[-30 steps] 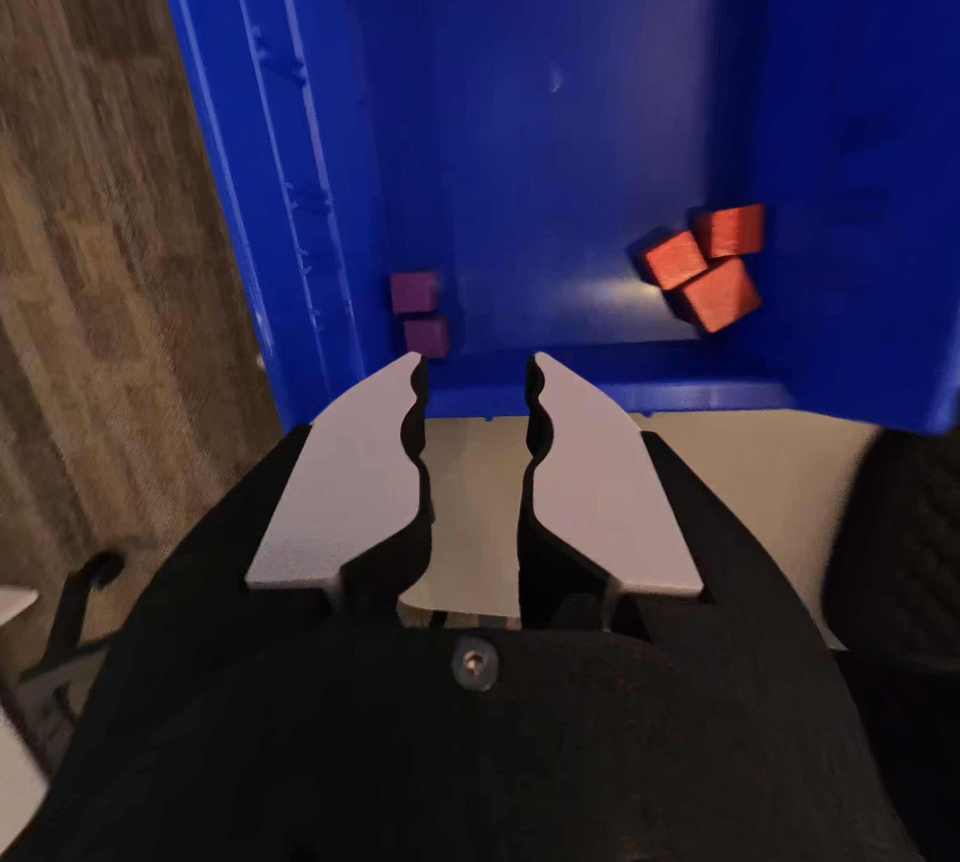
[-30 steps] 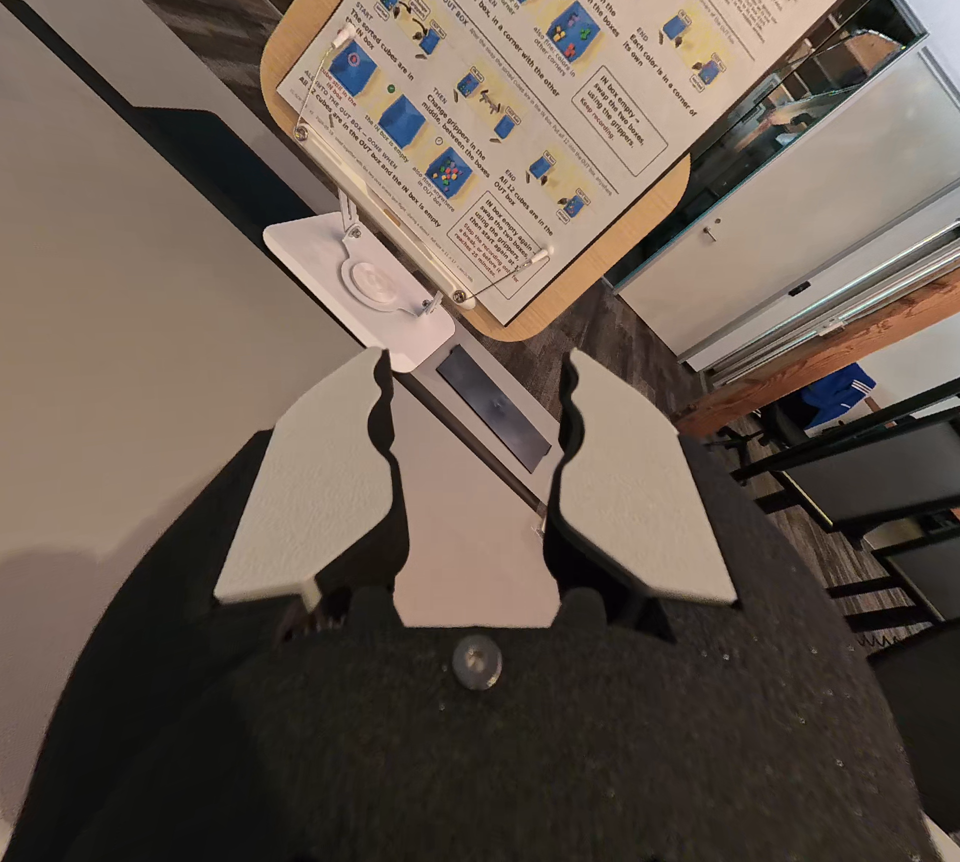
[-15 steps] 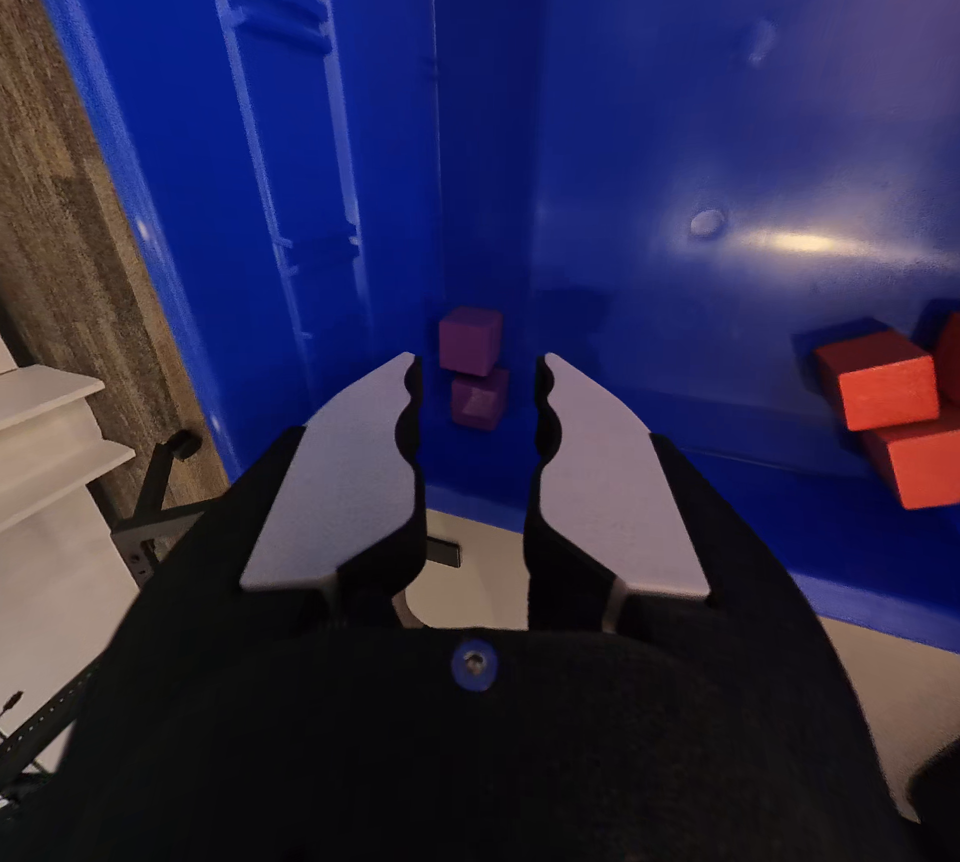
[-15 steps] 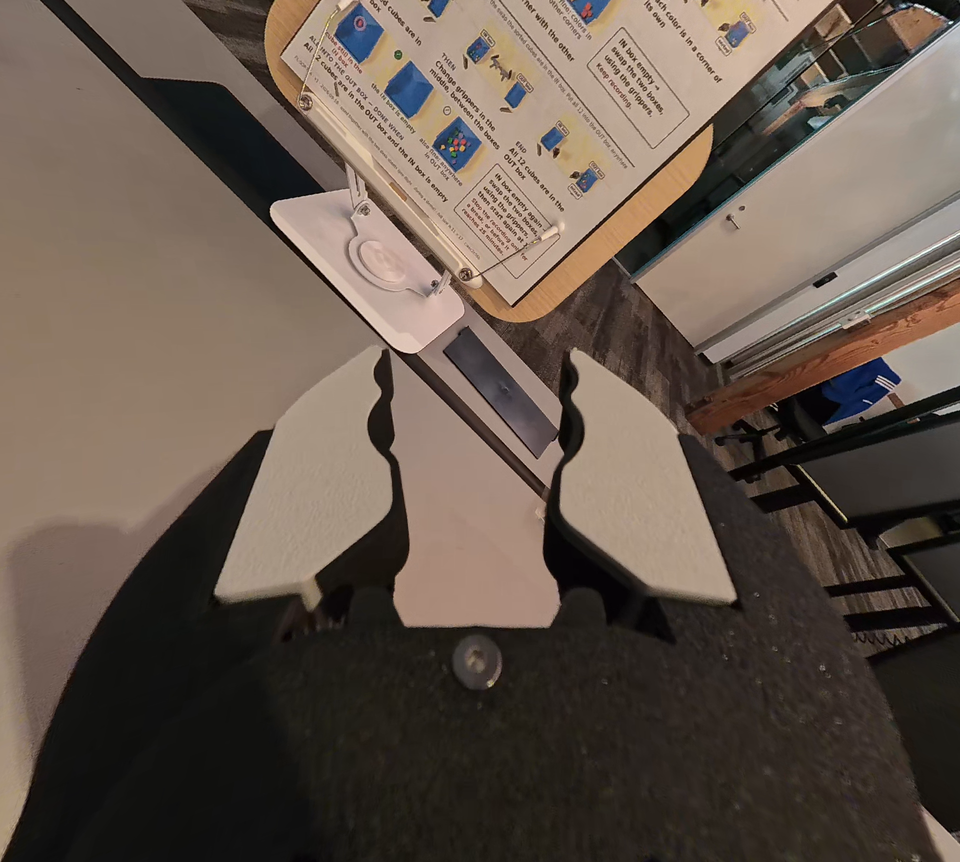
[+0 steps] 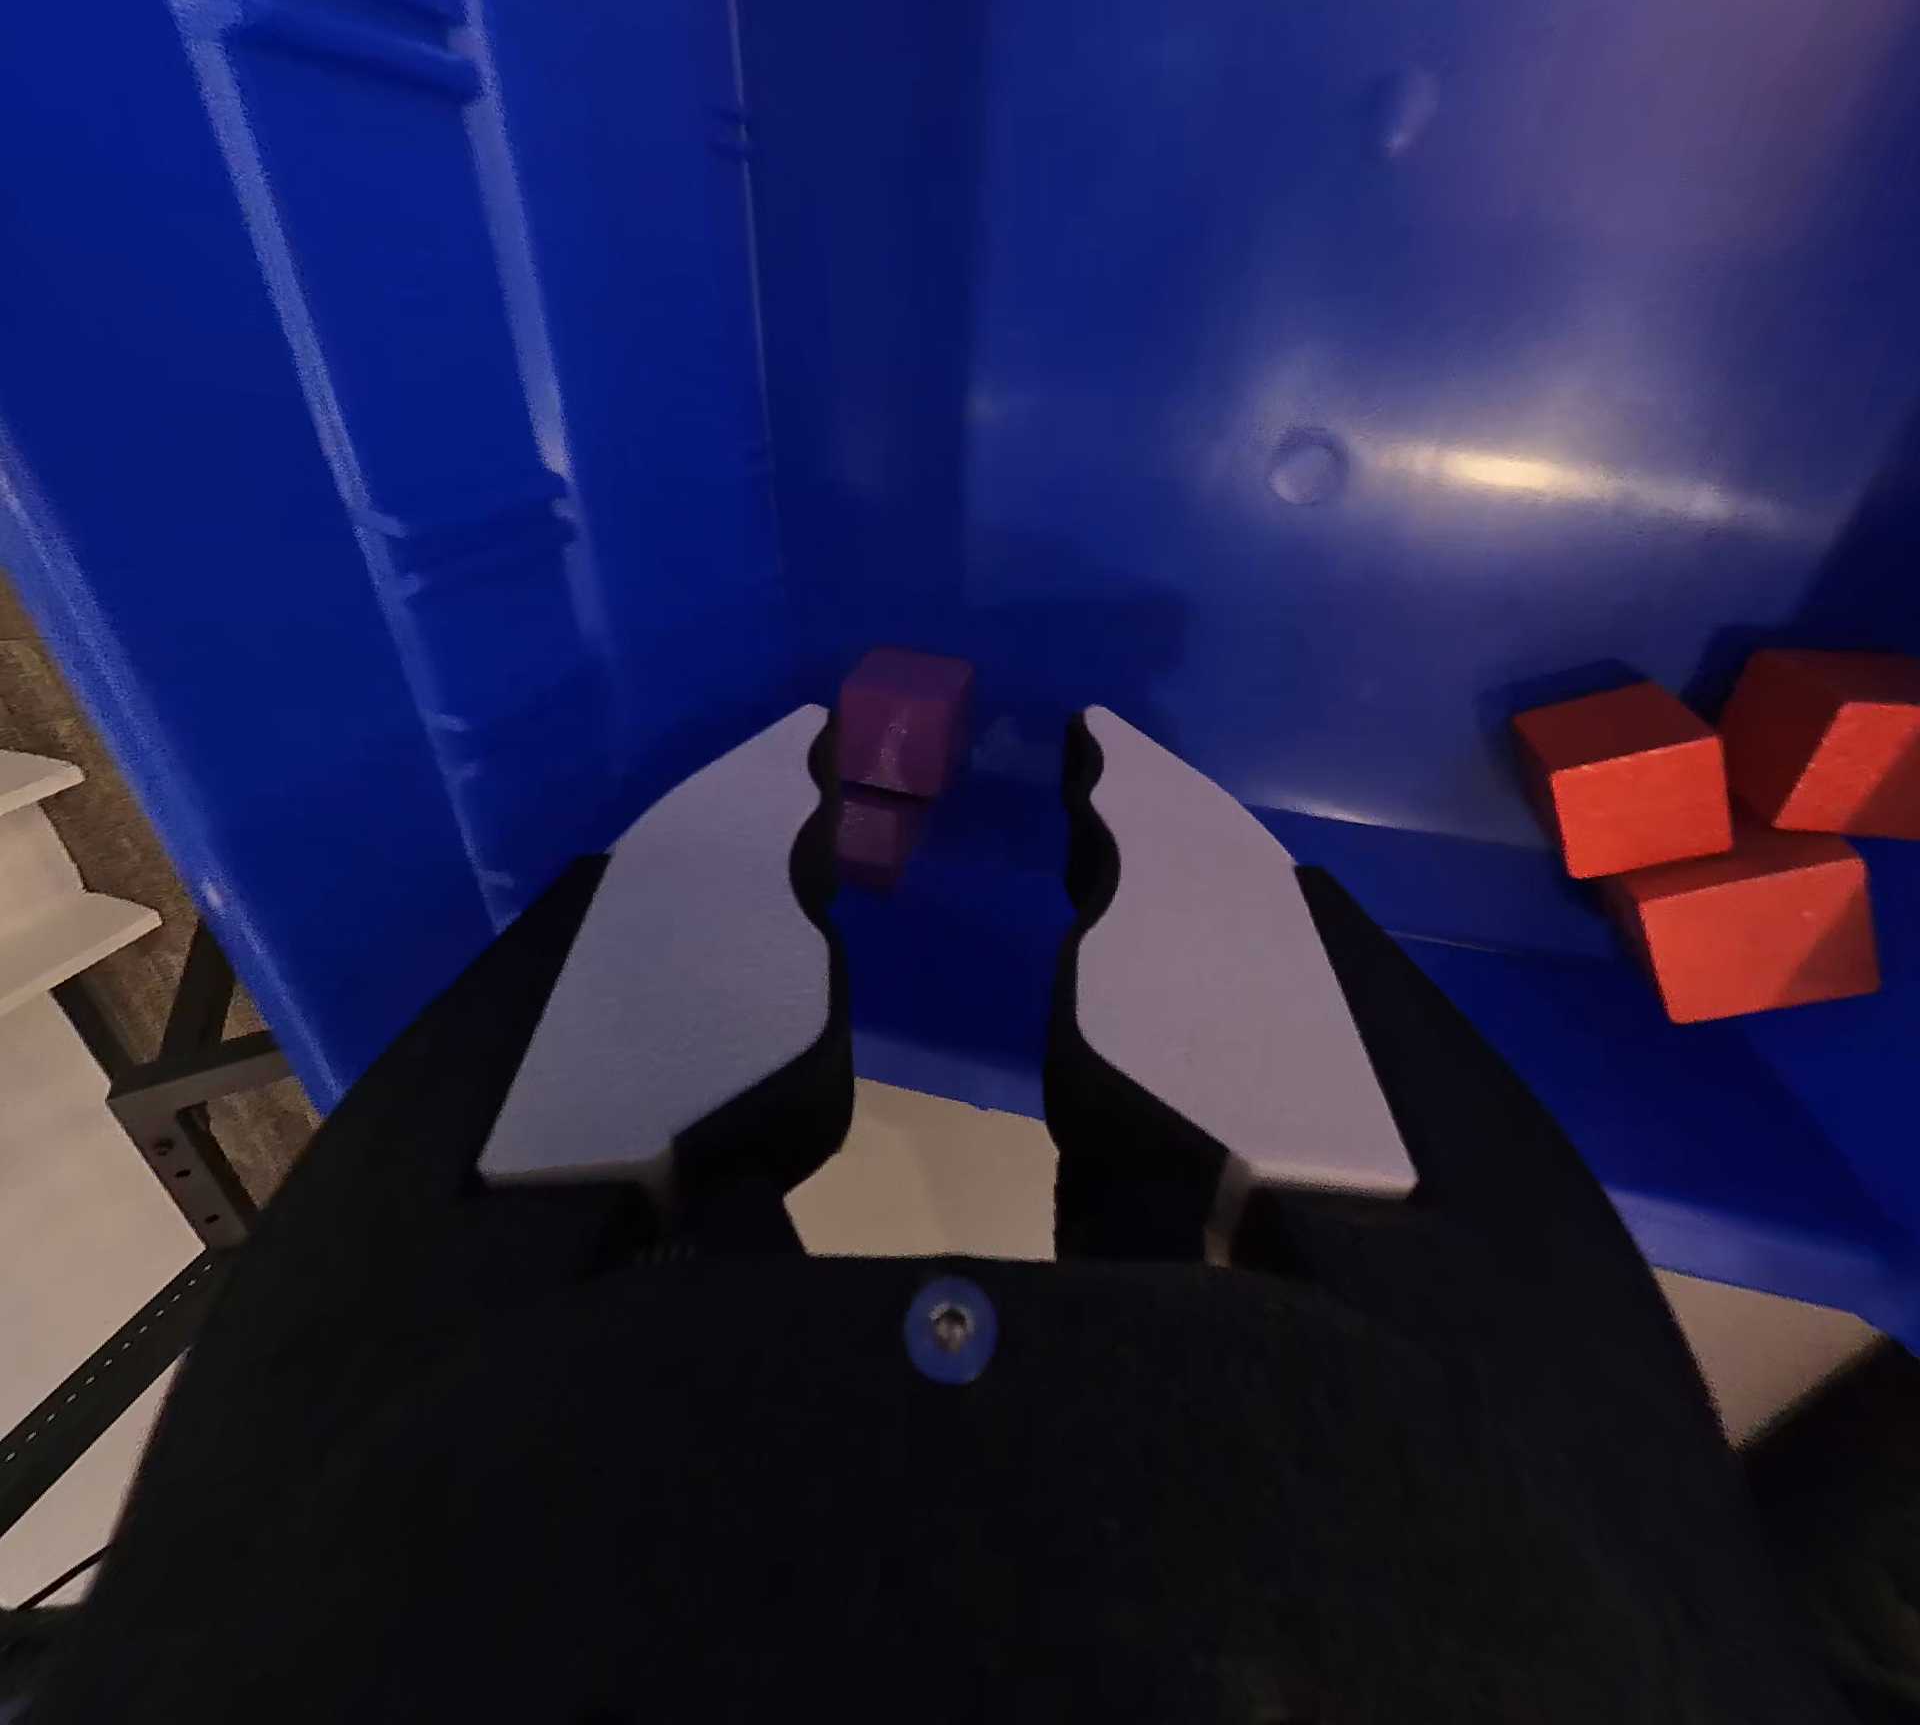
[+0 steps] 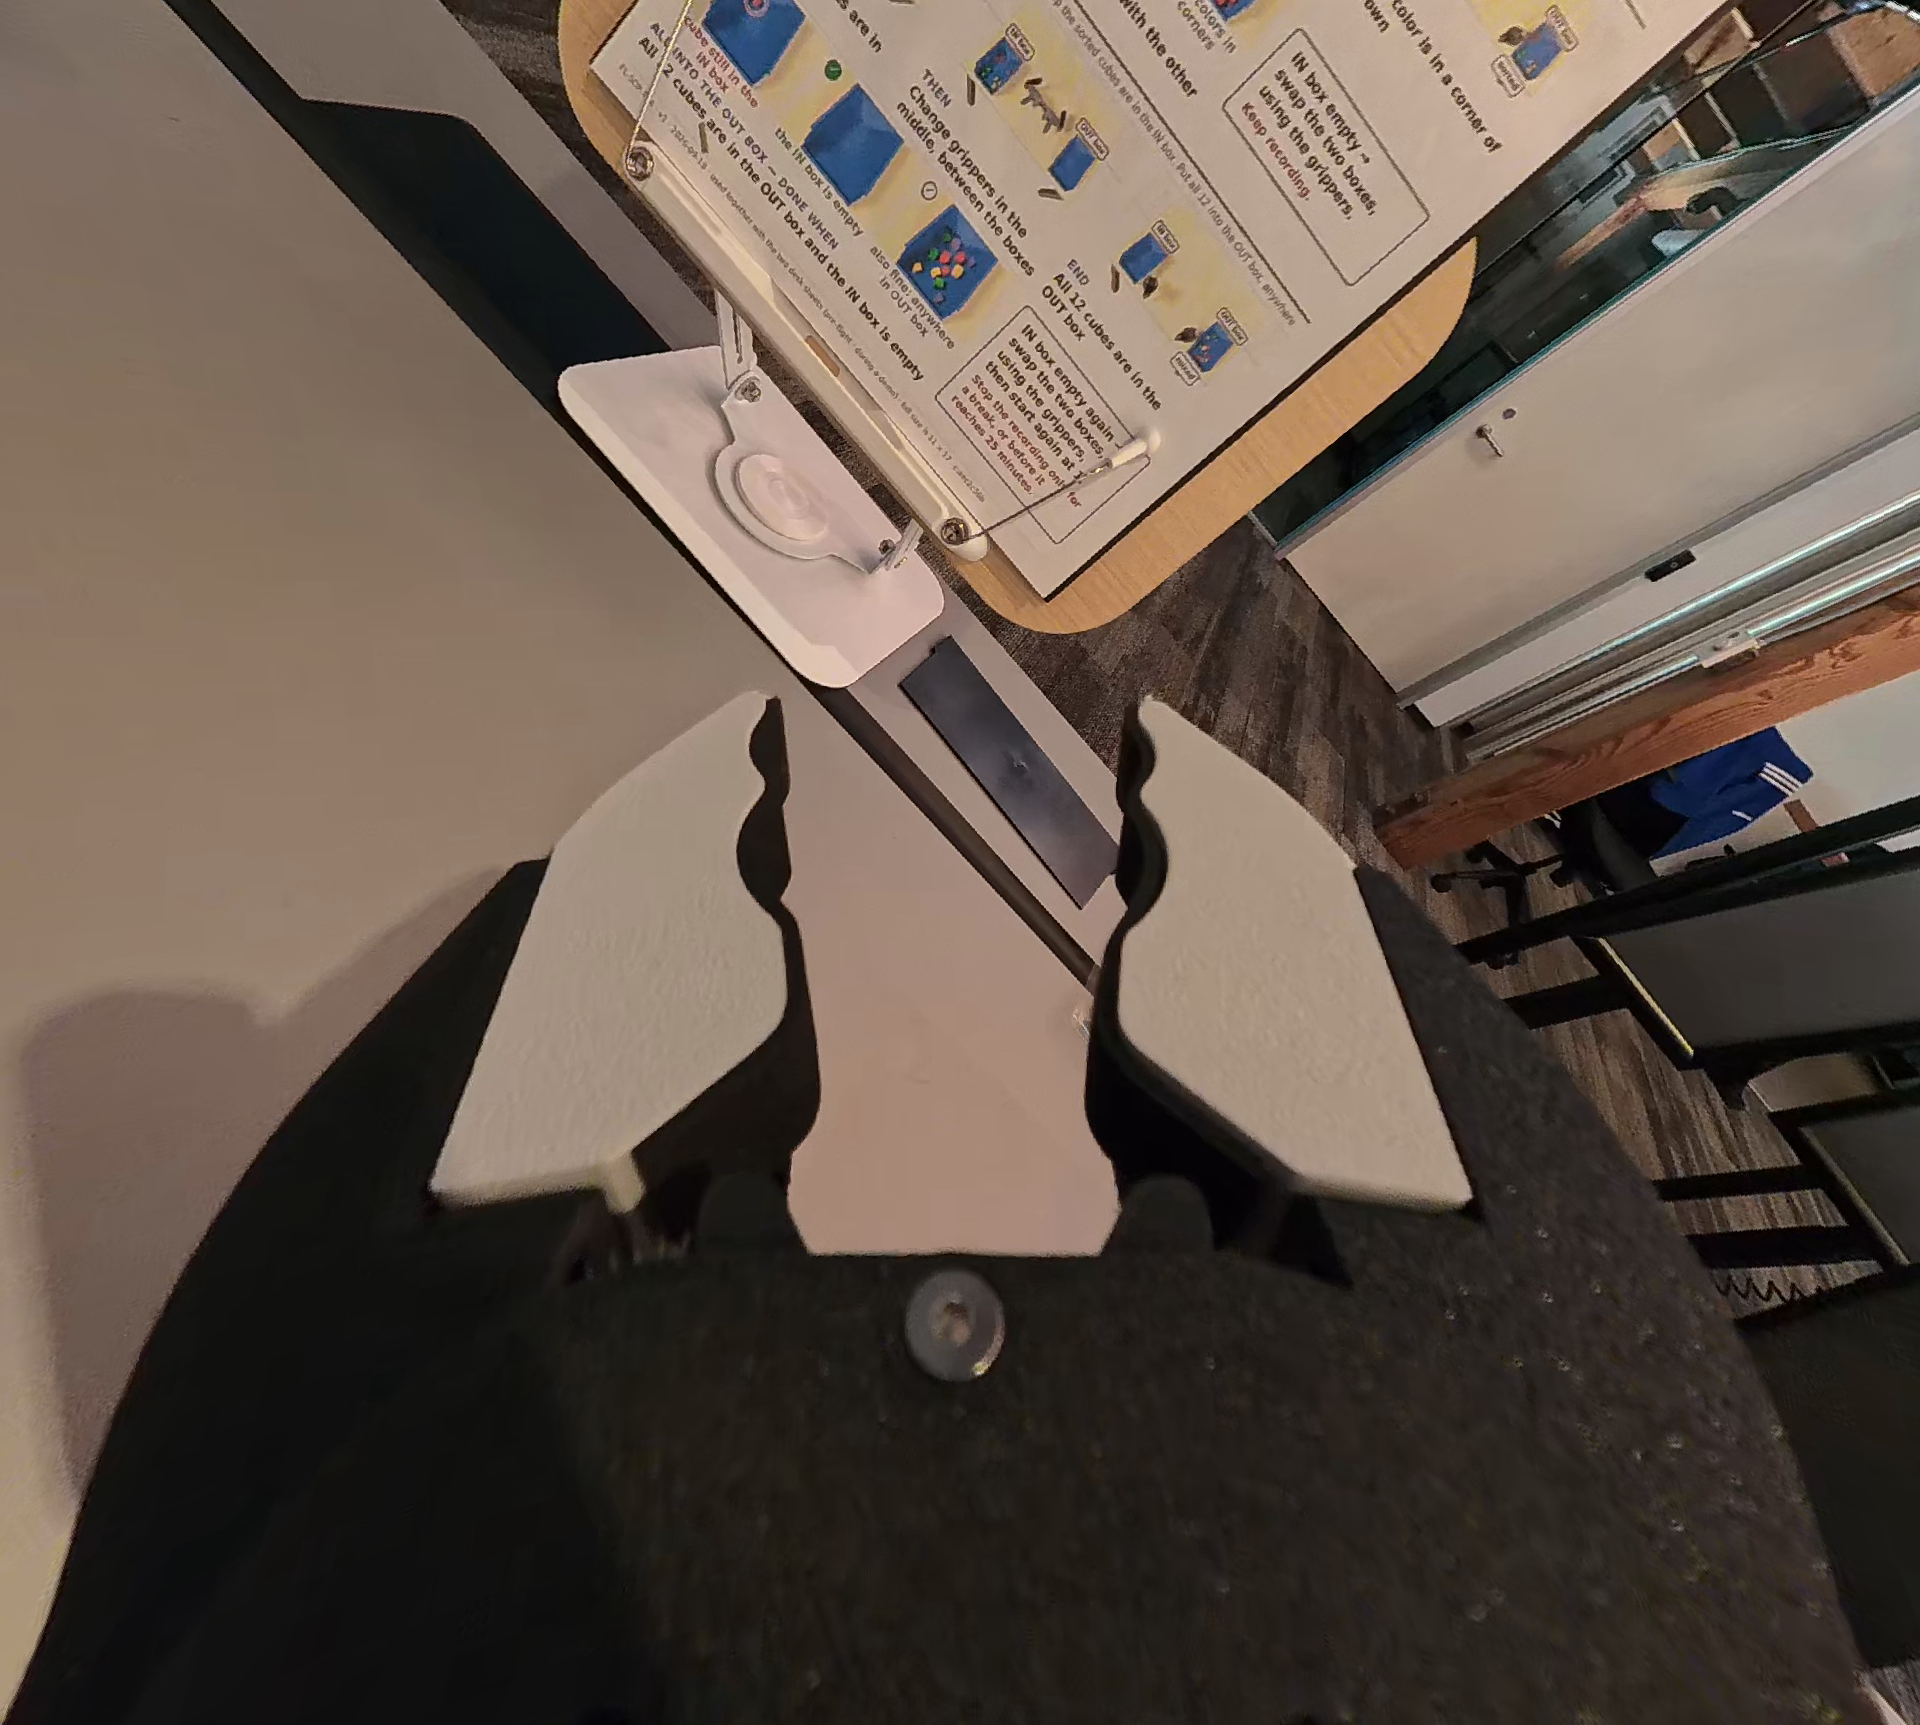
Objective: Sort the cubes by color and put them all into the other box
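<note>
Pale tabletop [image 5: 914, 1187] under the blue box [image 5: 1351, 325]: the left gripper [image 5: 945, 719] reaches in with jaws apart, two purple cubes [image 5: 904, 730] in the box corner just ahead, three red cubes [image 5: 1704, 844] off to their right. Right wrist view: the right gripper [image 6: 951, 709], jaws apart and empty, hangs over the table near an instruction sheet [image 6: 1143, 117] on a stand.

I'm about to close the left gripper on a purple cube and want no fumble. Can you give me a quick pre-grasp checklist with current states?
1. Left gripper open and empty: ok.
2. Purple cubes in reach ahead: ok, in the blue box corner.
3. One cube centred between the fingers: not ok, both sit toward the left finger.
4. Cubes separable: cannot tell, they touch.
5. Red cubes clear of the path: ok, far right.
6. Right gripper out of the way: ok, open over the table.
</note>
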Motion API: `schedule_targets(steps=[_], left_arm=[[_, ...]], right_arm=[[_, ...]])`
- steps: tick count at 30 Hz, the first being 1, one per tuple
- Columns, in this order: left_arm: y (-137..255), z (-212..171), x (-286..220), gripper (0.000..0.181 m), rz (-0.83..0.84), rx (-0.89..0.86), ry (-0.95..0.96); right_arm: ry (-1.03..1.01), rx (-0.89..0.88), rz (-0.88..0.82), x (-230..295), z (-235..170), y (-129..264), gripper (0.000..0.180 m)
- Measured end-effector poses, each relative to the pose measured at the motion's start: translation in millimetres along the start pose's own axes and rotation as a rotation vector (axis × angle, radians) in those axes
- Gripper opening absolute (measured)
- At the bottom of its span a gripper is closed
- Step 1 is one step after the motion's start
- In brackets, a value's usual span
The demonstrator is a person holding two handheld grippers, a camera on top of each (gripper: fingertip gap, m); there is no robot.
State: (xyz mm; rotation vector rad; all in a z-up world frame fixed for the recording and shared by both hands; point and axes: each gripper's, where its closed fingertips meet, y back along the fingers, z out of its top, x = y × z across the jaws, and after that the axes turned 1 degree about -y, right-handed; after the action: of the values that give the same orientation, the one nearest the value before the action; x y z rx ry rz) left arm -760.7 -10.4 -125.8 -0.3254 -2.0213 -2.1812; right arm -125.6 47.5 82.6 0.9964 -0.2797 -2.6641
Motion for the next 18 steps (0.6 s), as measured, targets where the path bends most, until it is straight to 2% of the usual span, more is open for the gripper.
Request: schedule_targets(steps=[4,13,18], left_arm=[[1.6,-2.3,5.7,0.043,0.025,0.016,-0.025],[-1.1,-3.8,-1.5,0.042,-0.078,0.048,-0.021],[-4.7,-6.7,-6.3,0.038,-0.106,0.125,-0.015]], right_arm=[[0.014,0.005,0.008,2.9,-0.3,-1.6,0.06],[0.037,0.033,0.021,5.2,-5.3,-5.4,0.059],[0.043,0.042,0.027,4.7,-6.9,-4.3,0.058]])
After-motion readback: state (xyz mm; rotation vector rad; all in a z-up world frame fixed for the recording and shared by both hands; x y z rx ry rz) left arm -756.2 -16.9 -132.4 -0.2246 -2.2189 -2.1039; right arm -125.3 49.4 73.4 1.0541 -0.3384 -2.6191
